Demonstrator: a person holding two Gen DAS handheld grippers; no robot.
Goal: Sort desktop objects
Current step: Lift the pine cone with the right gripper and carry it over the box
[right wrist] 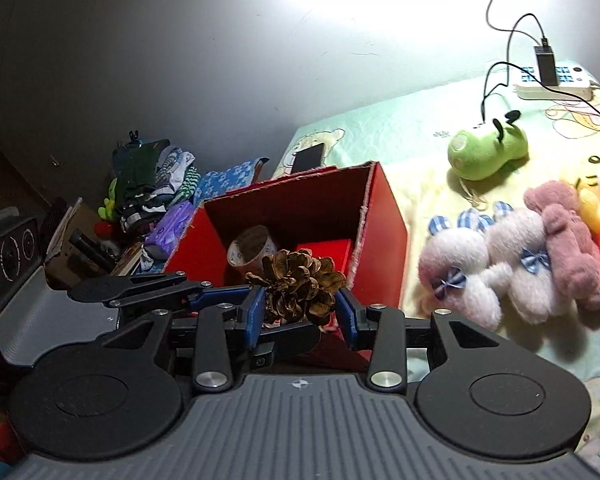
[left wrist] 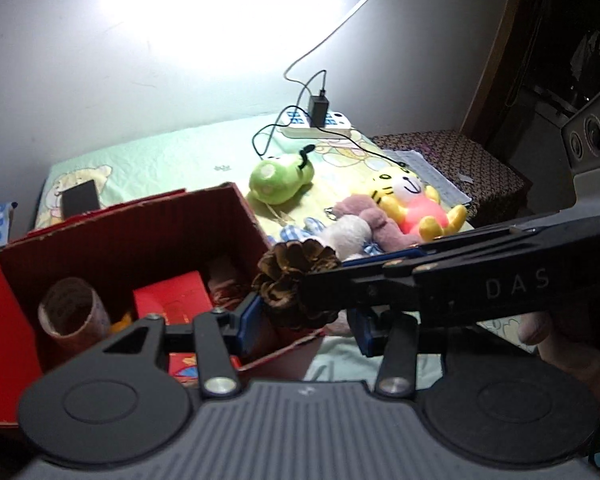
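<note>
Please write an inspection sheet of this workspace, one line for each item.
Surface: cartoon-print sheet, pale green.
Job's things: pine cone; open red box holding a cardboard roll and a red packet; plush toys: green, yellow tiger, white, pink.
Clutter: phone behind the box.
Grippers: left gripper and right gripper both clamp the pine cone above the box.
Cables: power strip with a charger and leads.
Surroundings: wall lit by glare; pile of clothes beside the bed.
</note>
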